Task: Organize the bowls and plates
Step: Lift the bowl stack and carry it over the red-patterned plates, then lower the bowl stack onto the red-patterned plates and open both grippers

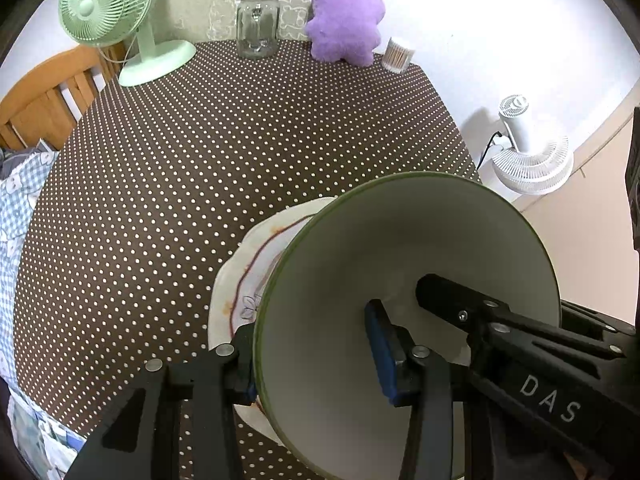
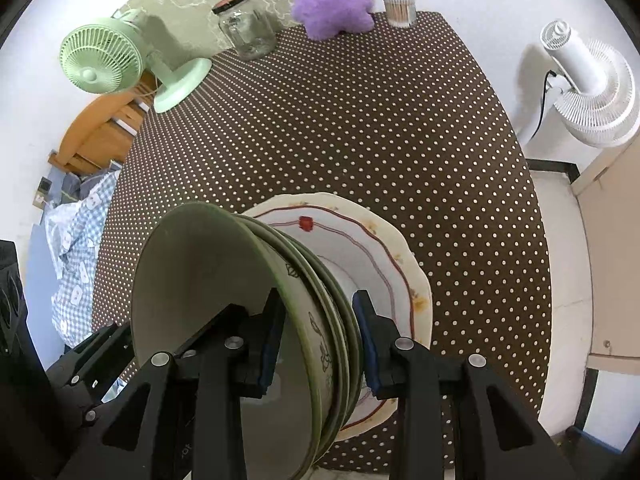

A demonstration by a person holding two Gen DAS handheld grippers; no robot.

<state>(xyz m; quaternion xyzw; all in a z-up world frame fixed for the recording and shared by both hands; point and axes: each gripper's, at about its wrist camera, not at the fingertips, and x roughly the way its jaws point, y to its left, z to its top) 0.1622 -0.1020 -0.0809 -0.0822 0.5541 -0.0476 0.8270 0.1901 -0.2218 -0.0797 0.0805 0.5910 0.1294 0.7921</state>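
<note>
Between both tongs point(image 1: 316, 352) point(image 2: 318, 344), bowls point(image 2: 224, 280).

Right gripper point(image 2: 316, 344) straddled the rims of nested green-rimmed bowls point(image 2: 224, 304), blue pads on either side — bowls sat on a scalloped floral plate point(image 2: 384, 248), dotted brown tablecloth point(image 2: 360, 120) beneath, left gripper point(image 2: 120, 360) inside the top bowl's far side.

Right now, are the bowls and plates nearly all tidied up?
Nearly, it looks like. The green-rimmed bowls are nested on the flowered plate, one pile. Both grippers grip that pile: the left gripper and the right gripper each straddle a bowl rim. No other dishes show on the dotted tablecloth. Left: letting go.
</note>
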